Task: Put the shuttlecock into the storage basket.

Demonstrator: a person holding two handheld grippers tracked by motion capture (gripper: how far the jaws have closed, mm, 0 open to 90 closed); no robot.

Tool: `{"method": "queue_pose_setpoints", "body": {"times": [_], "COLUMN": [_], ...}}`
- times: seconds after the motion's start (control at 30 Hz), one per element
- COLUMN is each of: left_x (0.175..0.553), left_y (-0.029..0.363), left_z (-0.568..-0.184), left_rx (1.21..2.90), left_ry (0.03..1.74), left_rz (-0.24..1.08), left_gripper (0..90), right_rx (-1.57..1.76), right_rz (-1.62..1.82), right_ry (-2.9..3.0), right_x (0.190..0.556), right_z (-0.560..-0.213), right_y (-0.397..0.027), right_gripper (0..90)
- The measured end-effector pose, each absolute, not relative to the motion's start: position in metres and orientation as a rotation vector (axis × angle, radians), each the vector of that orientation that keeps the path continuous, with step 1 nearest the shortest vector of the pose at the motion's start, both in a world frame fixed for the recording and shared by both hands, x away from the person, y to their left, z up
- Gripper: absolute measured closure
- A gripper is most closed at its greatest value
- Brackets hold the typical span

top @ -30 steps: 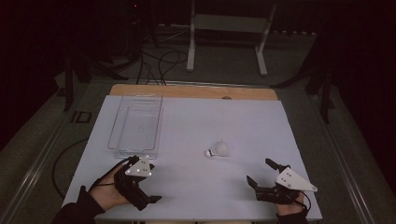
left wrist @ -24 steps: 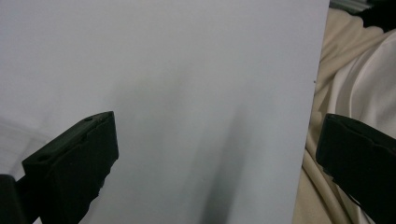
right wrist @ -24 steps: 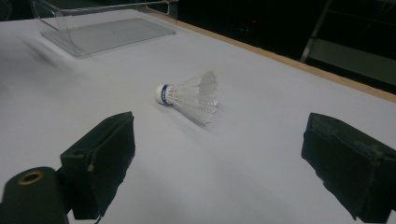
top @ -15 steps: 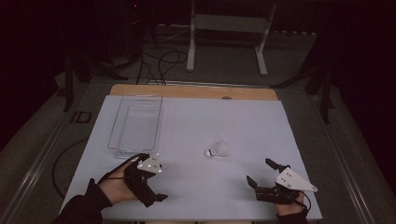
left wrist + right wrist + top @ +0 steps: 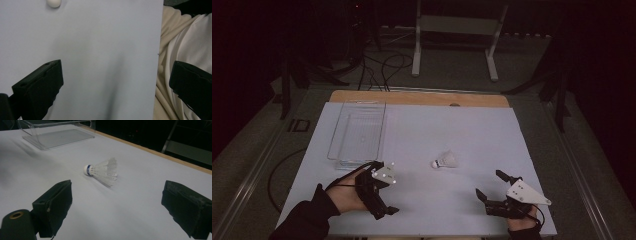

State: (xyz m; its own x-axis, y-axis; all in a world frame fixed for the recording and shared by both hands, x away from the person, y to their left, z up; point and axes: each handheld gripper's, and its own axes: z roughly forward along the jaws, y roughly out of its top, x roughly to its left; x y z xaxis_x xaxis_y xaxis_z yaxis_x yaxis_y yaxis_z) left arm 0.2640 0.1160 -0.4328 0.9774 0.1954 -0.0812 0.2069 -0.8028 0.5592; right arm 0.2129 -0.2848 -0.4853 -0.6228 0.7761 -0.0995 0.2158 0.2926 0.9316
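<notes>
A white feathered shuttlecock (image 5: 445, 160) with a blue band lies on its side near the middle of the white table (image 5: 452, 130). My left gripper (image 5: 383, 194) hovers left of it near the front edge, jaws wide open and nothing between them. In the left gripper view the left gripper (image 5: 117, 83) looks down on bare table, with the shuttlecock's cork (image 5: 54, 2) at the top edge. My right gripper (image 5: 490, 184) stands open at the front right. In the right gripper view the right gripper (image 5: 120, 203) faces the shuttlecock (image 5: 102, 171), which lies a short way ahead.
A clear plastic tray (image 5: 343, 162) stands empty at the left of the table, also seen as the tray (image 5: 57, 136) far ahead. A wooden strip (image 5: 417, 97) borders the far edge. A metal stand (image 5: 457, 30) and cables lie beyond. The person's light clothing (image 5: 185, 45) is past the near edge.
My left gripper has moved to the right, toward the shuttlecock, staying open. The right gripper and the shuttlecock have not moved.
</notes>
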Motion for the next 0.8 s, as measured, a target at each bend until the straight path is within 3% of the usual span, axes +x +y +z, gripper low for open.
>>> {"method": "queue_pose_setpoints", "body": {"times": [0.8], "left_x": [0.278], "left_y": [0.079], "left_z": [-0.426], "left_rx": [2.551], "left_ry": [0.185], "left_rz": [-0.057], "left_gripper": [0.0], "right_rx": [0.883], "right_rz": [1.325], "right_ry": [2.018], "right_x": [0.213], "right_z": [-0.486], "right_y": [-0.284], "right_gripper": [9.6]}}
